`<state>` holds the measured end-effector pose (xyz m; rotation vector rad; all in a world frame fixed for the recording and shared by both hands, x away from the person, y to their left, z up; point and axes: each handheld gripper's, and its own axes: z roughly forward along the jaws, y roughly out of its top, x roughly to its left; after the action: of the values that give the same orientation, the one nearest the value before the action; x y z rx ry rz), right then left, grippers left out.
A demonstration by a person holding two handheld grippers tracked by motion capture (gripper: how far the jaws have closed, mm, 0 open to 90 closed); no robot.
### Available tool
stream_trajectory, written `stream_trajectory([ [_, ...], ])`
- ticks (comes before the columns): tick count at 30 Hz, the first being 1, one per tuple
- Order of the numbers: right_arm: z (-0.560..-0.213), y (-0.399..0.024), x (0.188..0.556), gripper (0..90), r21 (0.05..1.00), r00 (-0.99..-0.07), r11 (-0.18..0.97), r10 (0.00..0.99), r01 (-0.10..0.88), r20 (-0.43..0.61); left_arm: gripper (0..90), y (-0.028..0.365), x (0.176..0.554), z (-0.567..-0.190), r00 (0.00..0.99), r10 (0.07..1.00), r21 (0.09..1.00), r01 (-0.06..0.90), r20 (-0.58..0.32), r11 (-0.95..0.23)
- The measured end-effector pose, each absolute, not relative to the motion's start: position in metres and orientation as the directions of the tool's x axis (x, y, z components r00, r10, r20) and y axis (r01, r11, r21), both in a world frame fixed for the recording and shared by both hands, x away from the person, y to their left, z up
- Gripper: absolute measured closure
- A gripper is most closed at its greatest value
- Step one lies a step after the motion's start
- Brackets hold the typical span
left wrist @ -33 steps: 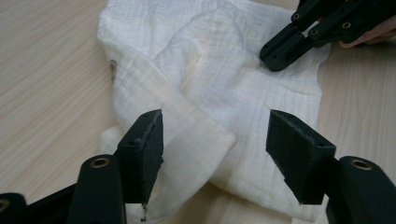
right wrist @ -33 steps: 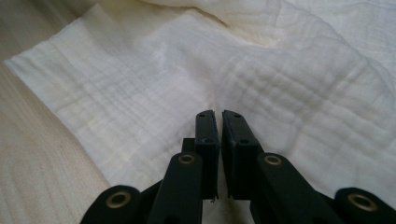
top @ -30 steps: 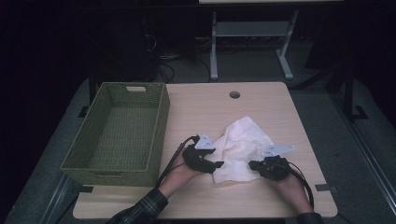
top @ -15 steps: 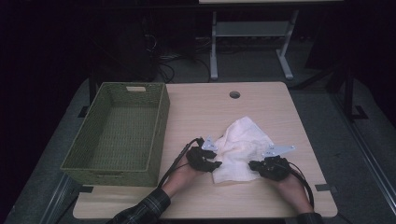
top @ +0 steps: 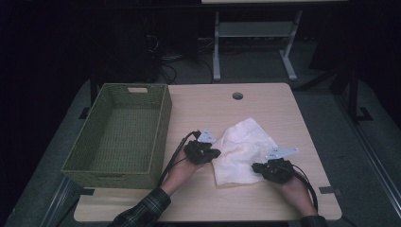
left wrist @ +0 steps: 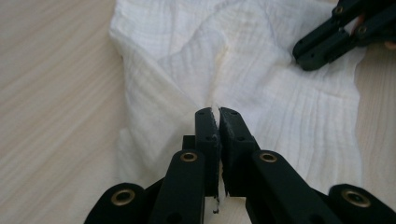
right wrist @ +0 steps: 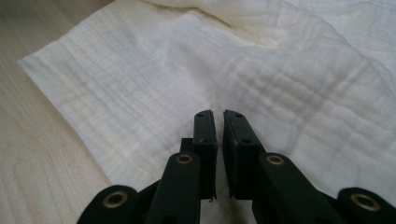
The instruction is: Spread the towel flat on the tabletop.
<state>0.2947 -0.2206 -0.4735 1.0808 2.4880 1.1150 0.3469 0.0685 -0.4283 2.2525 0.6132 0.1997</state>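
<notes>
1. White cloth (top: 243, 151) lies rumpled on the table (top: 265, 106), right of the wicker basket (top: 120, 132), btwn both hands.
2. Left gripper (top: 213, 153): jaws have just been closing, now pinched together w/ a fold of cloth edge caught between them.
3. Right gripper (top: 257, 166): jaws nearly together, clamped on the cloth's near right edge.
4. No brand, label or writing readable on anything.

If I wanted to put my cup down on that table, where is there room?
The bare wood behind the white cloth, around the round hole, is free. So is the front edge between the two forearms. The wicker basket takes the left side, and the left gripper and right gripper crowd the cloth.
</notes>
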Motion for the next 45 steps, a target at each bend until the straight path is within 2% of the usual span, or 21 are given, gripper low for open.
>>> stream_trajectory([
  [22,-0.471,-0.228,0.291,85.4,0.702,-0.702,0.46,0.707,0.543,0.08,86.2,0.063,0.393,-0.396,0.83,0.551,0.765,0.41,-0.087,-0.497],
  [33,-0.471,-0.242,0.29,85.4,0.699,-0.686,0.456,0.724,0.552,0.069,86.2,0.055,0.422,-0.403,0.799,0.595,0.776,0.428,-0.086,-0.462],
  [40,-0.471,-0.244,0.29,85.3,0.697,-0.685,0.455,0.725,0.554,0.071,85.9,0.056,0.439,-0.417,0.784,0.617,0.754,0.446,-0.068,-0.483],
  [45,-0.471,-0.245,0.29,85.3,0.699,-0.689,0.459,0.722,0.548,0.067,81.3,0.063,0.448,-0.421,0.748,0.662,0.746,0.465,-0.044,-0.476],
])
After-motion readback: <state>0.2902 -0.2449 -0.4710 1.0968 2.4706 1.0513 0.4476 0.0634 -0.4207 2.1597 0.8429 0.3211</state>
